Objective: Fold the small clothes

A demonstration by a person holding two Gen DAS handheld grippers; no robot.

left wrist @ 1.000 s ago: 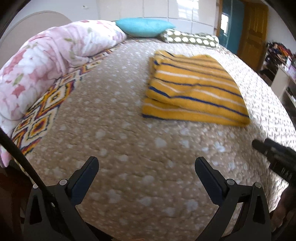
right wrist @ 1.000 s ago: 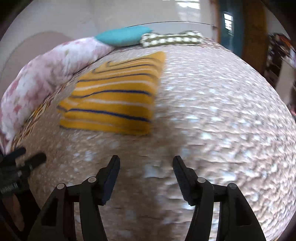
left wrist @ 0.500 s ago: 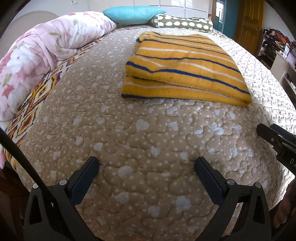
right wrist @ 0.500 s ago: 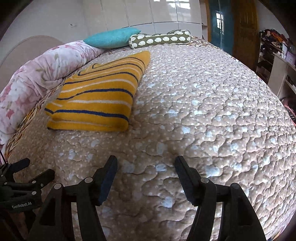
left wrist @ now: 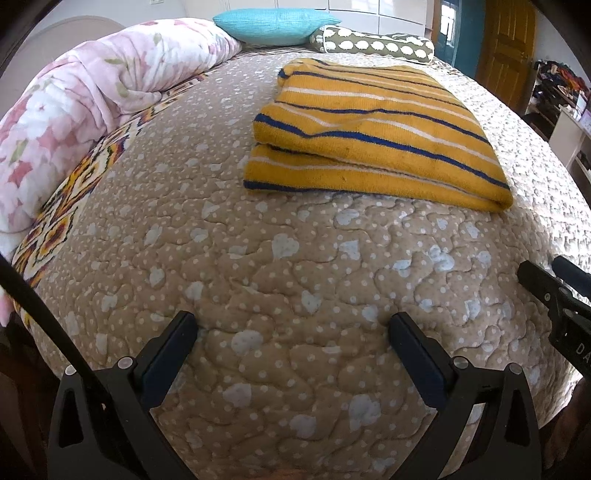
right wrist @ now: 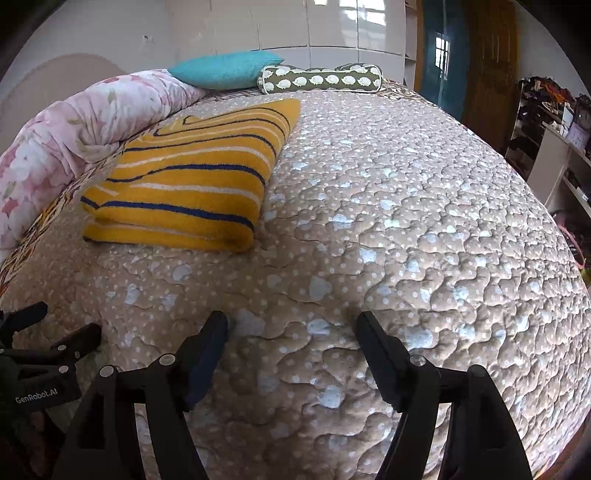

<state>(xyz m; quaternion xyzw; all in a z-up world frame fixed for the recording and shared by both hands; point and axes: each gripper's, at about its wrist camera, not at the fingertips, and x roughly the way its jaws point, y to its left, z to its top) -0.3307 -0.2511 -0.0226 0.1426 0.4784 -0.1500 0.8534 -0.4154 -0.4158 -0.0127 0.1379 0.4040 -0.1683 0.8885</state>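
Observation:
A yellow garment with blue and white stripes (left wrist: 373,136) lies folded in a neat rectangle on the tan quilted bed (left wrist: 280,280). It also shows in the right wrist view (right wrist: 192,177), at the left. My left gripper (left wrist: 291,328) is open and empty above the near part of the bed, well short of the garment. My right gripper (right wrist: 291,325) is open and empty, to the right of the garment and nearer the bed's front edge. Each gripper shows at the edge of the other's view.
A rolled pink floral duvet (left wrist: 92,92) lies along the left side of the bed. A teal pillow (left wrist: 273,20) and a patterned bolster (left wrist: 373,44) sit at the head. Shelves (right wrist: 554,140) and a wooden door (left wrist: 506,48) stand to the right.
Both views have tilted and steadied, and the garment now sits higher and closer in each. Both grippers stay open and empty.

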